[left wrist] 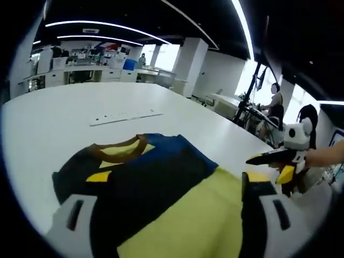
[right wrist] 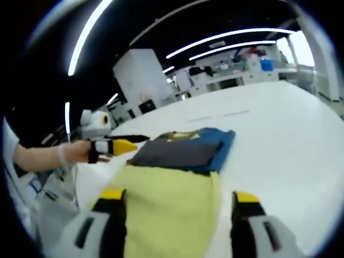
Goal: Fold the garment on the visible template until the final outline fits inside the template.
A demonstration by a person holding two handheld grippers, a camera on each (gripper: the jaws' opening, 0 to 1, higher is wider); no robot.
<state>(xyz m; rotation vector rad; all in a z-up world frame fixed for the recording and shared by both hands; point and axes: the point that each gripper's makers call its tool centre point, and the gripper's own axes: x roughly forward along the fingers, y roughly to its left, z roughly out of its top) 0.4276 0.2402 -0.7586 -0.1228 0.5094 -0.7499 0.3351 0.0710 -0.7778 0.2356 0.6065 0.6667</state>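
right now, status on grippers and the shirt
Left gripper open, right gripper open. Yellow, black and blue fabric shirt part folded on white table. Nothing in the way.

Open-plan office under a dark ceiling (left wrist: 177, 21) crossed by long curved light strips (left wrist: 102, 25). Broad white table (left wrist: 48, 129) in front. White square pillar (left wrist: 188, 64) behind, bright windows (left wrist: 252, 75) at the side, rows of white desks (left wrist: 86, 72) with clutter far back. Seated people (left wrist: 274, 107) near the windows.
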